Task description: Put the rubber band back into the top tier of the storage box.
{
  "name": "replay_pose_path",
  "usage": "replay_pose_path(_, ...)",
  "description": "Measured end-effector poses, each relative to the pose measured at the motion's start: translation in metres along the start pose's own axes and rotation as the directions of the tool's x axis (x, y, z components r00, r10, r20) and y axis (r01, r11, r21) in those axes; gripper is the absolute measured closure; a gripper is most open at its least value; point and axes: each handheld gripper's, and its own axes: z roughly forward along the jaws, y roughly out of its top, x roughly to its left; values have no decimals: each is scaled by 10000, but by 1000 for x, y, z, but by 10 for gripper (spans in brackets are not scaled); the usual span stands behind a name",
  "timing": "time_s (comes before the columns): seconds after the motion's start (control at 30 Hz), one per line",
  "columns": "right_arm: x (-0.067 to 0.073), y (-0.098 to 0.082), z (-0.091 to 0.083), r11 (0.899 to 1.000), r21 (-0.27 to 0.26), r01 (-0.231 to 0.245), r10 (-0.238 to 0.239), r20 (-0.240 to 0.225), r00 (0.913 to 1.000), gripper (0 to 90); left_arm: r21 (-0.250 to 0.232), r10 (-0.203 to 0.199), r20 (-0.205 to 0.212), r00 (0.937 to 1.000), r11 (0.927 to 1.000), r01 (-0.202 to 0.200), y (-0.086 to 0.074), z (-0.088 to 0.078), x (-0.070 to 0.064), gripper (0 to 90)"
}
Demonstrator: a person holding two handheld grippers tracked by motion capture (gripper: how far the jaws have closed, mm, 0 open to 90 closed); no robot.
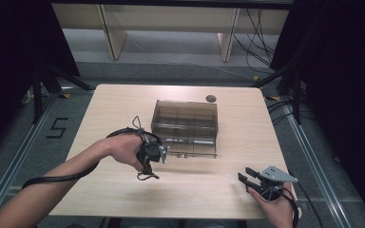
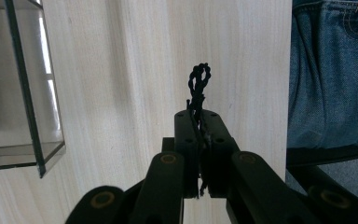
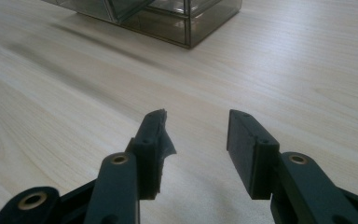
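High view showed the left gripper [image 1: 163, 154] beside the near left corner of the smoky clear plastic box [image 1: 185, 127], with a black twisted cord [image 1: 147, 175] dangling under it above the table [image 1: 123, 104]. The risk I judged was that the thin, limp cord could slip out of the pinch, or snag on the box's rim if it was carried across too low. Left gripper view had the jaws pressed together on the cord [image 2: 198, 86], its looped end sticking out past the tips; what the cord was exactly I could not say. The right gripper [image 1: 246, 176] rested near the table's front right, its fingers [image 3: 151, 140] spread wide with nothing between them.
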Motion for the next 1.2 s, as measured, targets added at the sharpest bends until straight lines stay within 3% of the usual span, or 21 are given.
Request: replay_pose_path(1.2,-2,0,0,9998,-86,193,-192,101,9998,579,-28,-220,-115,9997,9998,220,1,-18,16,859)
